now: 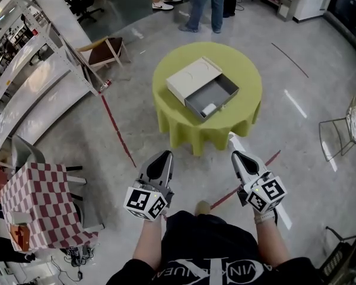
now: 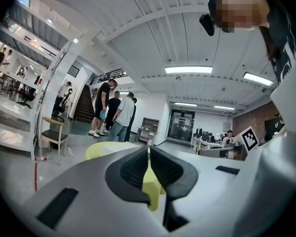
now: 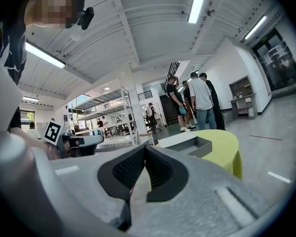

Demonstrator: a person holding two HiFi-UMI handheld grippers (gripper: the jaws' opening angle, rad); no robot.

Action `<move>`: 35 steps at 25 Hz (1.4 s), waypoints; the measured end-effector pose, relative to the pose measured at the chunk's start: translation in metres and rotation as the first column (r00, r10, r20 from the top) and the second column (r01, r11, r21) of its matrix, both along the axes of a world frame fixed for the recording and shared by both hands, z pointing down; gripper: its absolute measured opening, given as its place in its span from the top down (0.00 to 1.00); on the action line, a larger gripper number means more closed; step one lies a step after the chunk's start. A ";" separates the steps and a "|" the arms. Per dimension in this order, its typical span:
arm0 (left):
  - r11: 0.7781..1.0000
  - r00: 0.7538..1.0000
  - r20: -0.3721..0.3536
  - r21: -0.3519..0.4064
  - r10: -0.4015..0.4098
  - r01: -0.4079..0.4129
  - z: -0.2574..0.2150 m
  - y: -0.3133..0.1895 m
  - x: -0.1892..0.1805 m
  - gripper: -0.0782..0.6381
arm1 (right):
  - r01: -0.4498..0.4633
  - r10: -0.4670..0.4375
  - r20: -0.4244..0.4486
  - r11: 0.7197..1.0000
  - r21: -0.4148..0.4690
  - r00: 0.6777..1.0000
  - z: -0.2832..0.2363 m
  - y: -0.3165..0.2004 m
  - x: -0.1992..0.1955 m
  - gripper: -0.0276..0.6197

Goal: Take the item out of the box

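Listing from the head view: round table (image 1: 177, 132), draped in smooth yellow-green cloth down toward the polished grey floor (image 1: 285, 58). On top, flat rectangular box (image 1: 194, 77), pale cream shell, with grey drawer (image 1: 225, 89) pulled out toward the camera. Inside the drawer, at its near corner, small white item (image 1: 209, 108), blocky in outline, finer detail too small to tell. Left gripper (image 1: 164, 154) and right gripper (image 1: 234, 154) held low before the table, well apart from the box, grey moulded shells tapering to points. Red-and-white checked cloth (image 1: 38, 198) at lower left.

Left gripper view: jaws pressed together, black ribbed pads (image 2: 131, 172) meeting along a thin seam, nothing between. Beyond the tip, the yellow-green table; at left, wooden chair (image 2: 54, 135) with dark seat.

Right gripper view: jaws likewise closed on nothing, same ribbed black pads (image 3: 128, 172). Past them, the table edge and the box with drawer standing open; item hidden behind the drawer wall.
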State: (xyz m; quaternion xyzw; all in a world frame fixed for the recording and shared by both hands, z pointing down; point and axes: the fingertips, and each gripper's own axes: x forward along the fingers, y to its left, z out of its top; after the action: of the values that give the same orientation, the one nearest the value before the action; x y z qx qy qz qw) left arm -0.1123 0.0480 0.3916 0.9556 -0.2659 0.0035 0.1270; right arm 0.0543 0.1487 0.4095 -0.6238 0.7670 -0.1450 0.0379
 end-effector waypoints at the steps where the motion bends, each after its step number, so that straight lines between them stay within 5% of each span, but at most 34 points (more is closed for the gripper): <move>1: 1.000 1.000 0.001 0.001 -0.001 0.001 0.000 -0.001 0.001 0.86 | 0.008 -0.008 0.000 1.000 0.003 1.000 -0.001 -0.001 0.000 0.95; 16: 1.000 1.000 0.022 -0.028 0.013 -0.012 0.016 -0.023 0.032 0.86 | 0.050 -0.050 0.019 0.998 -0.030 0.999 0.016 -0.032 0.021 0.95; 35: 0.996 0.998 0.003 -0.070 0.056 -0.055 0.028 -0.120 0.113 0.86 | 0.140 -0.141 -0.001 0.984 -0.110 0.990 0.032 -0.125 0.063 0.95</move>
State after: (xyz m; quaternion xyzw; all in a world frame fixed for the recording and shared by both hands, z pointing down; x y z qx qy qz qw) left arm 0.0005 -0.0719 0.4199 0.9576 -0.2392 0.0186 0.1596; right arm 0.1177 0.0240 0.4417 -0.5701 0.8001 -0.1865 -0.0104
